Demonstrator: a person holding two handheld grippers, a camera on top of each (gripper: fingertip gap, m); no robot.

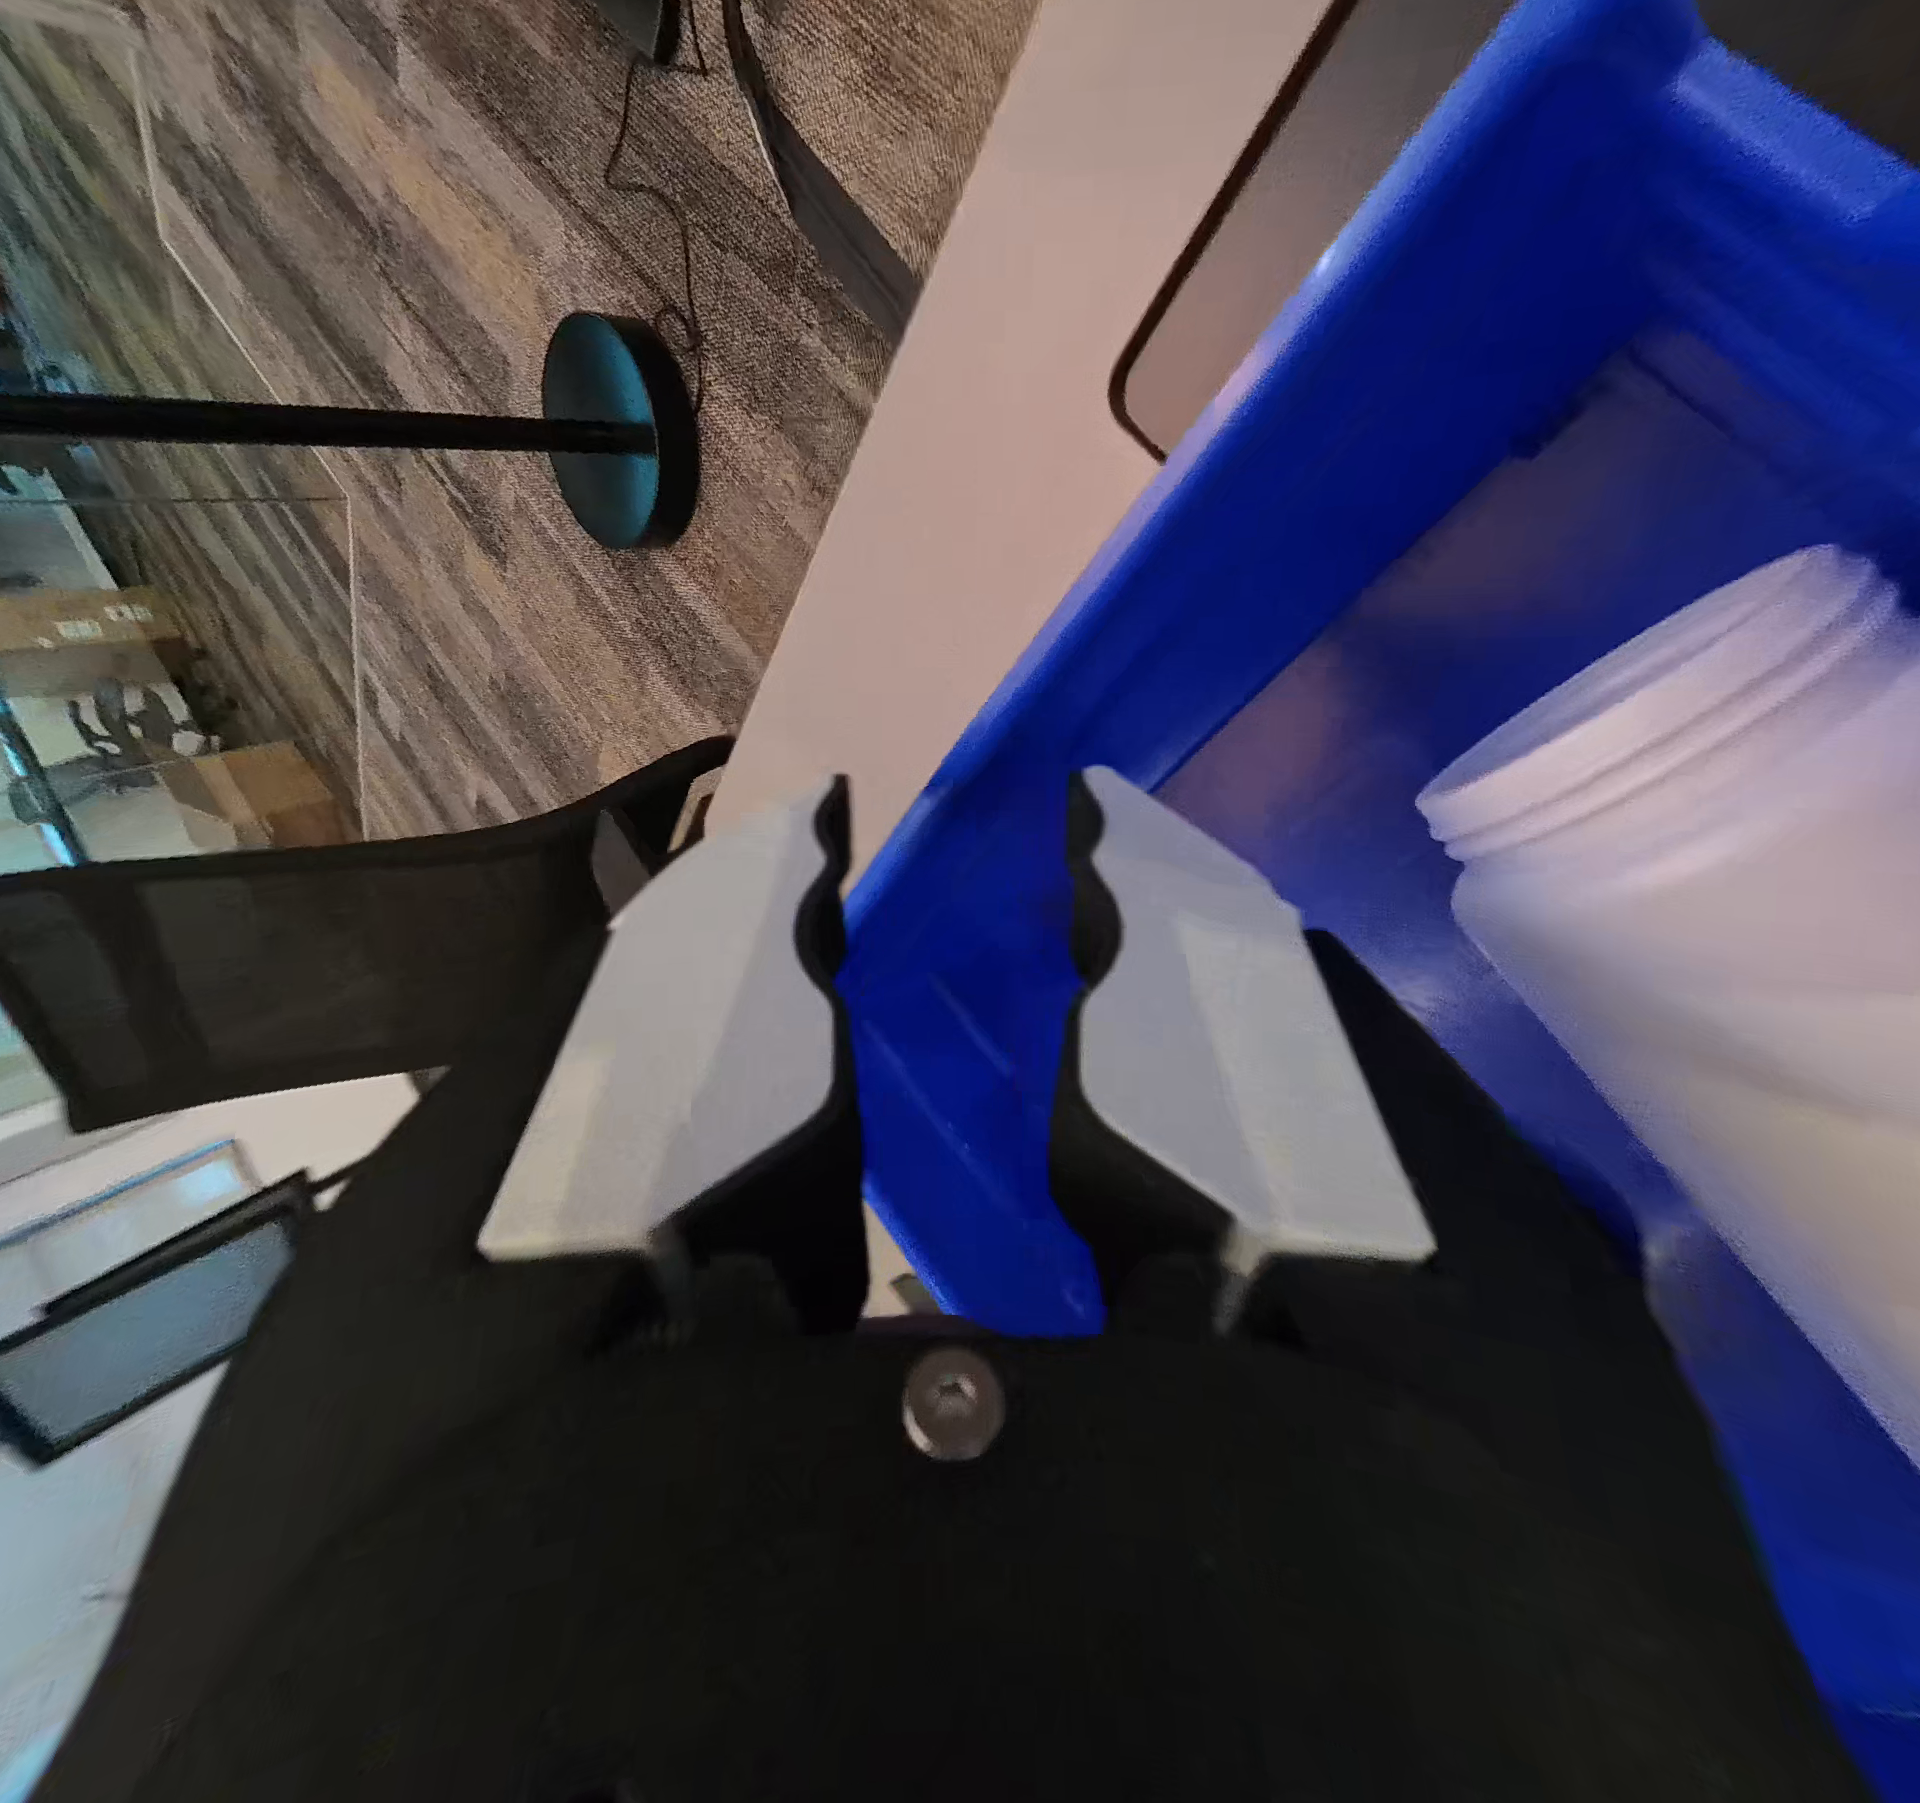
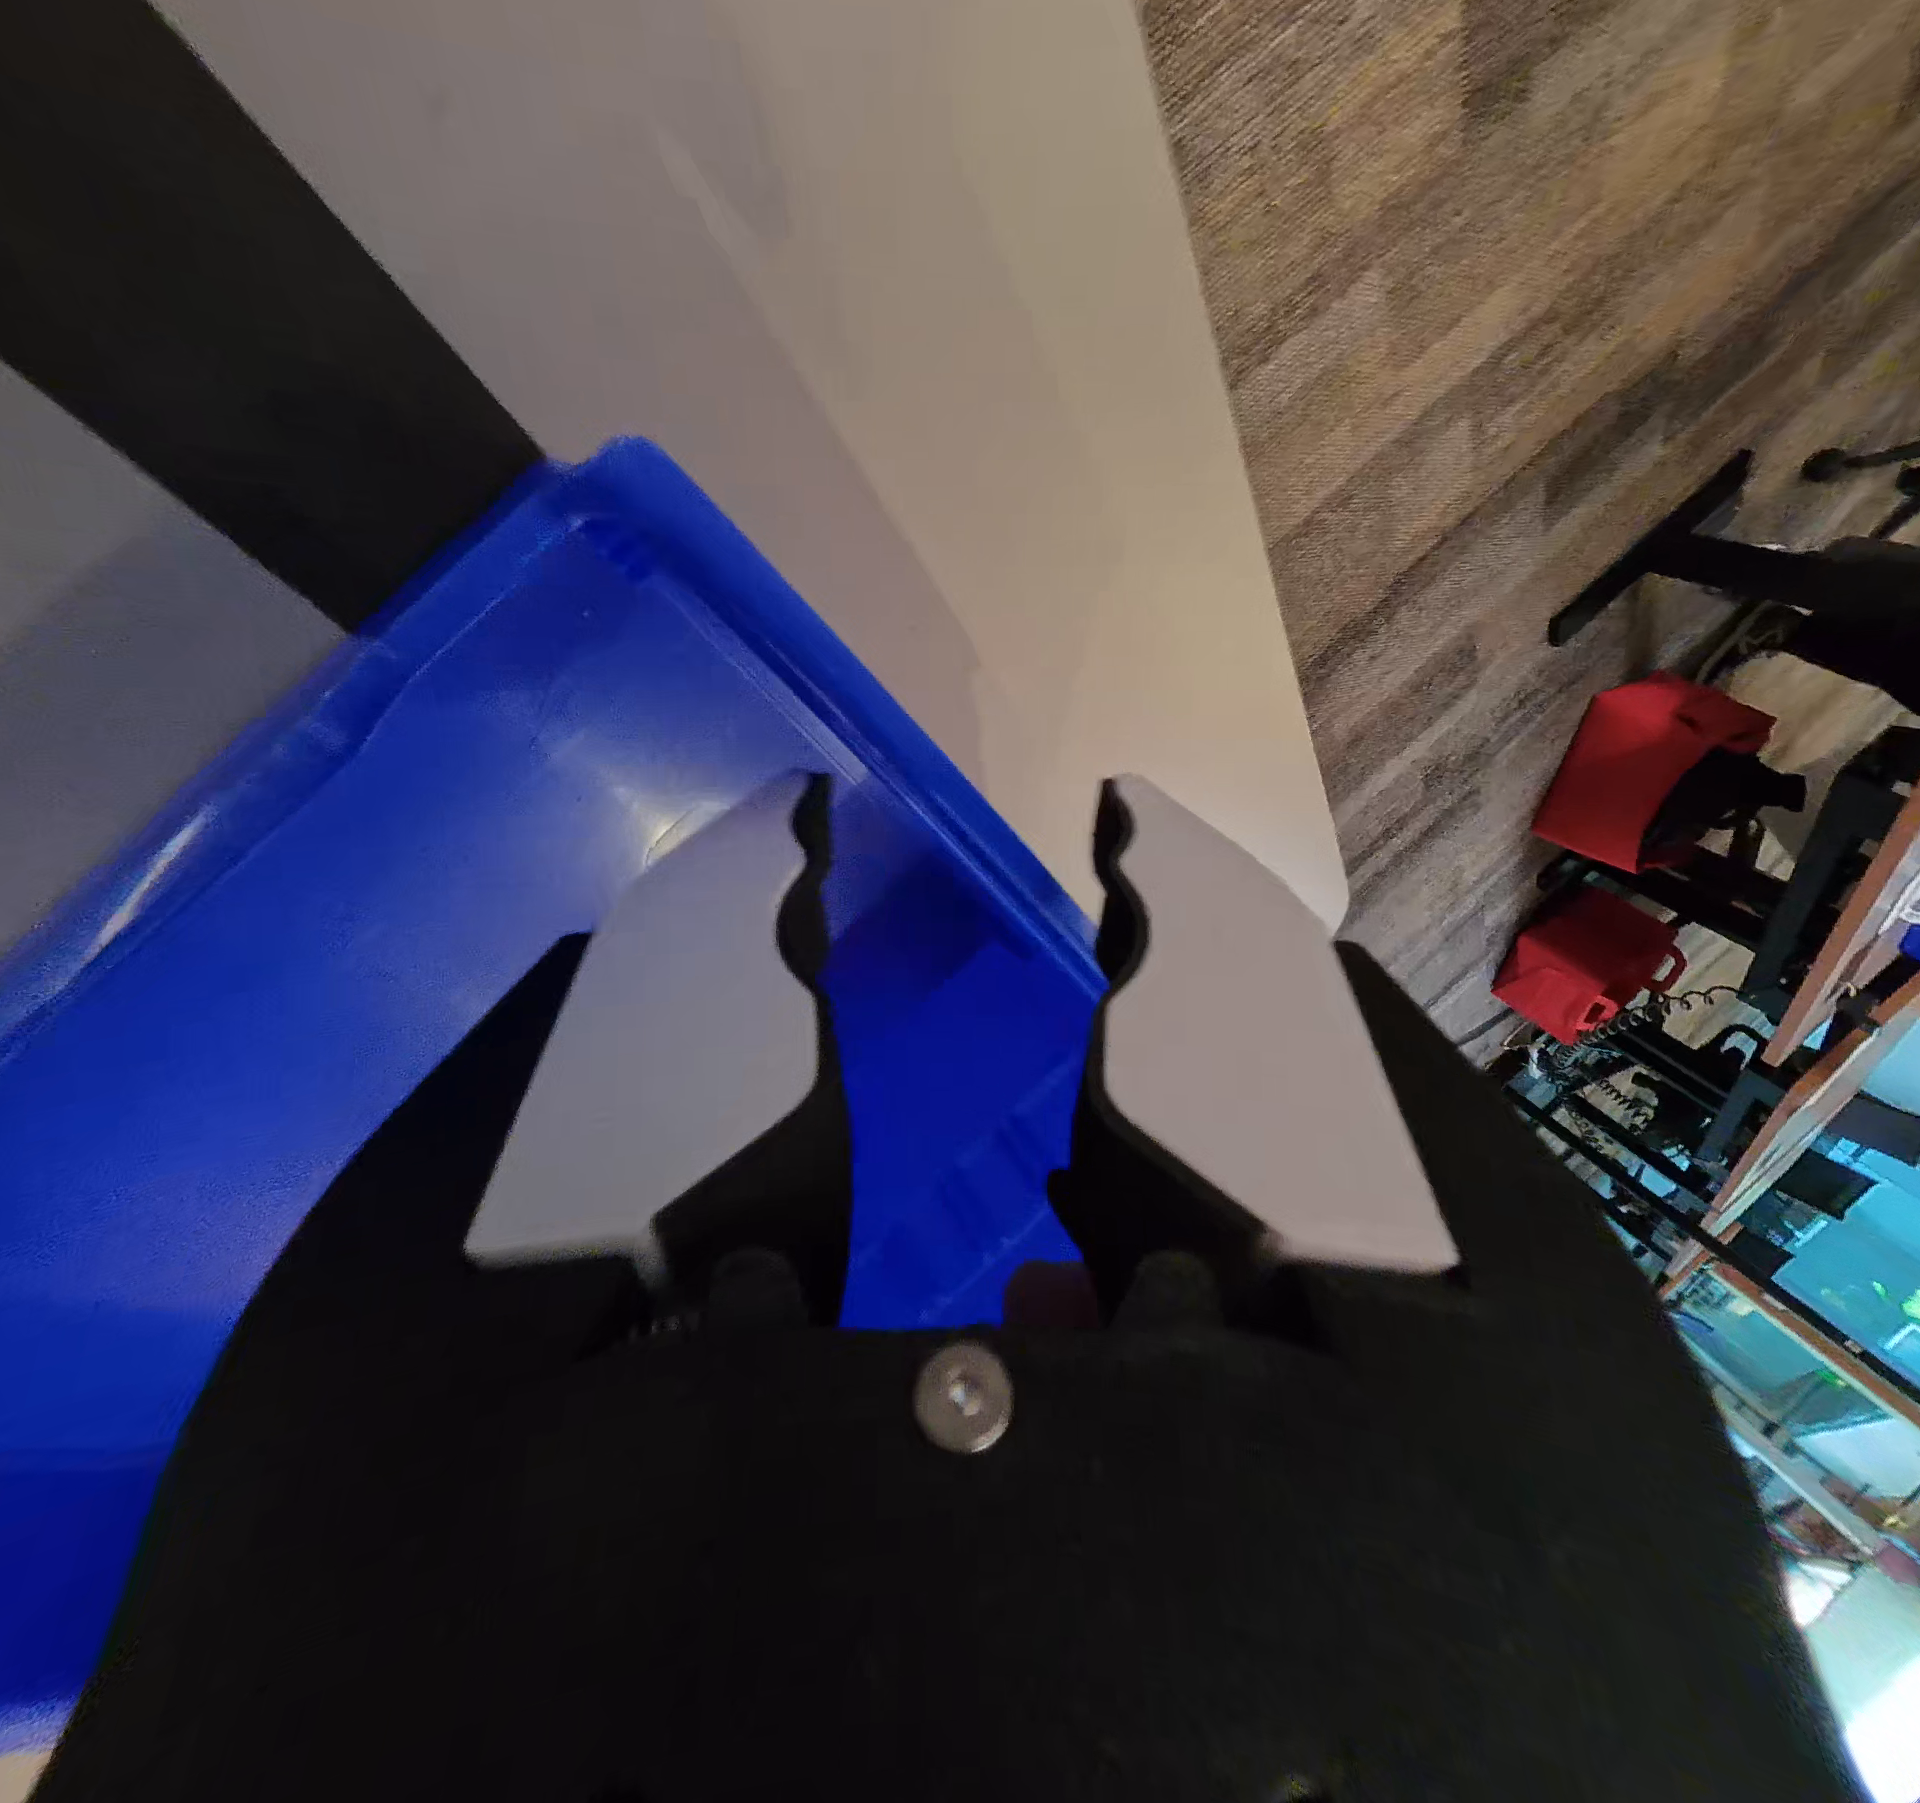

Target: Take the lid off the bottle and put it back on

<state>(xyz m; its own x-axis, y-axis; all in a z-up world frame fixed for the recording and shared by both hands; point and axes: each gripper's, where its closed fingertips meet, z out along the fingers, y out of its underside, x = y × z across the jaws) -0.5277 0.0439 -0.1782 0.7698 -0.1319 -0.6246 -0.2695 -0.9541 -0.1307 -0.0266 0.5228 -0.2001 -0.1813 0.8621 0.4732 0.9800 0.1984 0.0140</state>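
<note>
Black and grey are the parts of the left gripper (image 1: 961, 797), nearest to its camera; its jaws stand apart with a clear gap, and they pinch nothing. Through this gap the corner wall of a blue plastic bin (image 1: 1351, 527) is seen, close to the fingertips, but I cannot tell if it touches them. Inside the bin, at the right of the left wrist view, lies a white translucent bottle (image 1: 1683, 870), tilted, with its threaded neck bare, without a lid on it. The lid itself is not seen in either view. Behind the bin is a white table (image 1: 1039, 299), and further away a carpet floor (image 1: 436, 226) with a black stand on a round base (image 1: 618, 431).

In the right wrist view the right gripper (image 2: 961, 797) also has its jaws spread and holds nothing. Between them and at the left is the same blue bin, then the white table, then the carpet with red boxes (image 2: 1642, 787) far at the right.
</note>
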